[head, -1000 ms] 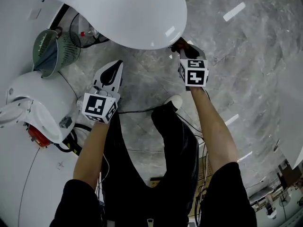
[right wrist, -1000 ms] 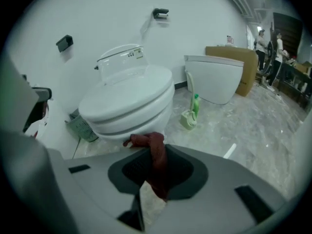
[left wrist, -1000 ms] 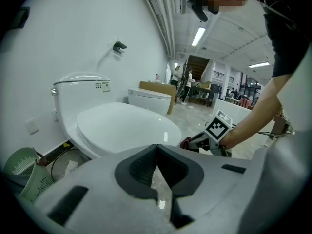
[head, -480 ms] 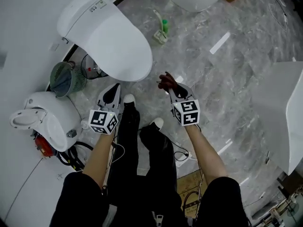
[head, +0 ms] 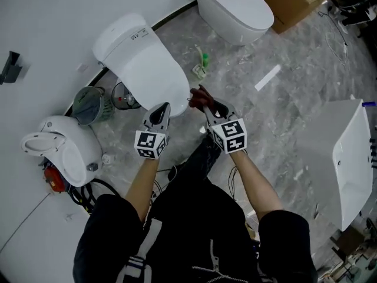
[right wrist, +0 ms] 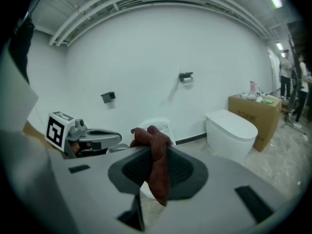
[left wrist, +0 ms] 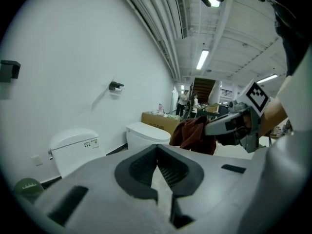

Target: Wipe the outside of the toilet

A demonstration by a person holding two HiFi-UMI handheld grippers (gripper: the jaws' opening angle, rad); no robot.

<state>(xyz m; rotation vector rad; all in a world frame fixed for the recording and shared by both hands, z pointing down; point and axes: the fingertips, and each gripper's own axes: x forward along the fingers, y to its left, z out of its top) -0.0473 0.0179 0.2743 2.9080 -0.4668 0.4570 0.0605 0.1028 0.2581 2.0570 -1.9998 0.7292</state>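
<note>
Dark red cloth [right wrist: 159,177] in right gripper [head: 207,107]

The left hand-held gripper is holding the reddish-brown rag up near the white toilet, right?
Not quite: it is the right one. The right gripper view shows the rag pinched in the right hand-held gripper. The left hand-held gripper is shut with nothing in it. The rag is indeed held up near the white toilet.
</note>
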